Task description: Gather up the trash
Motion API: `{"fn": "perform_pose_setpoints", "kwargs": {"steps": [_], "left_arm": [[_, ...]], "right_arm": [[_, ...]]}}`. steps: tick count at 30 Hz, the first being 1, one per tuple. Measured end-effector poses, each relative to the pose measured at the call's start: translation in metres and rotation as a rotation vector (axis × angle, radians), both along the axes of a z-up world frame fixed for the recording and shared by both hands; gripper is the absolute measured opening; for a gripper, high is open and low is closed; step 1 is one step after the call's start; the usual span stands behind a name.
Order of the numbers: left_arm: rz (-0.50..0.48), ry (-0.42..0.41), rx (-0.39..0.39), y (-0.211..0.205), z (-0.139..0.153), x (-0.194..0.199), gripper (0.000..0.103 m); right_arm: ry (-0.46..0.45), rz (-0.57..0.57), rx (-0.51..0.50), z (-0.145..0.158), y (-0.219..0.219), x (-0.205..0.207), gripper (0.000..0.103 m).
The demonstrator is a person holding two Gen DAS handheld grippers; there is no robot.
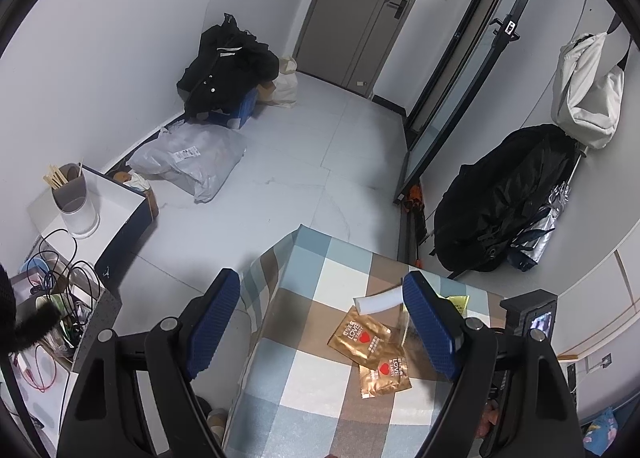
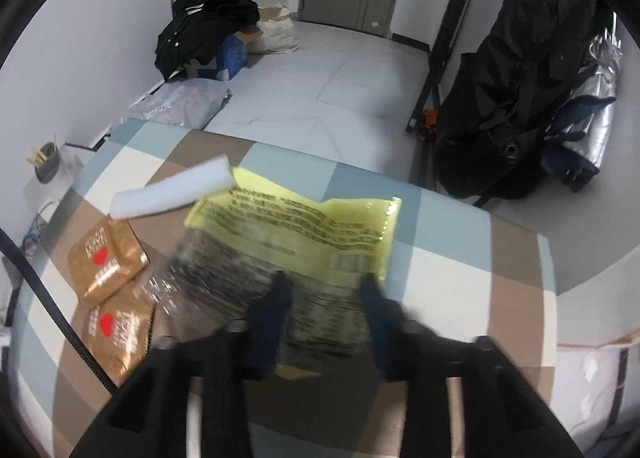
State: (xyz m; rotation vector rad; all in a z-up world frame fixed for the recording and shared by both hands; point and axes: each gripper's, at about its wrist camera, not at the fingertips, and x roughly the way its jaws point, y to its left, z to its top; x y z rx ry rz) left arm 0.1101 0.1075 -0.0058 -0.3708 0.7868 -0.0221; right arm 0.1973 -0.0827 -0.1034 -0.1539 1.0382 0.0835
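Note:
Trash lies on a checked tablecloth (image 1: 312, 410): two gold "LOVE" sachets (image 1: 358, 336) (image 1: 385, 374), a white foam piece (image 1: 380, 303) and a yellow and clear plastic wrapper (image 2: 304, 226). My left gripper (image 1: 322, 322) is open and empty, raised above the table's left corner. My right gripper (image 2: 326, 290) is open, its fingers on either side of the wrapper's near end; the view is blurred. The sachets (image 2: 106, 262) (image 2: 120, 334) and the foam (image 2: 172, 188) lie to the left of the wrapper in the right wrist view.
A white side table (image 1: 104, 202) with a cup of chopsticks (image 1: 74, 194) stands left. A grey mail bag (image 1: 188, 156), a blue box under black clothes (image 1: 228, 70) and a black bag (image 1: 504, 198) lie on the floor. A door (image 1: 372, 10) is at the back.

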Motion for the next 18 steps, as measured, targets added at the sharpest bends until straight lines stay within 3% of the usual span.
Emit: {"fn": "perform_pose_setpoints", "kwargs": {"steps": [1,6,18], "left_arm": [[-0.001,0.000,0.002,0.000,0.000,0.000,0.081],[0.005,0.001,0.012,0.000,0.000,-0.001,0.081],[-0.023,0.055,0.048,-0.010,-0.013,-0.001,0.081]], "right_arm": [[0.006,-0.003,-0.002,0.000,-0.002,-0.001,0.007],[0.016,-0.002,0.056,0.004,-0.013,-0.011,0.000],[0.013,-0.047,0.143,0.029,-0.049,-0.065,0.000]]}}
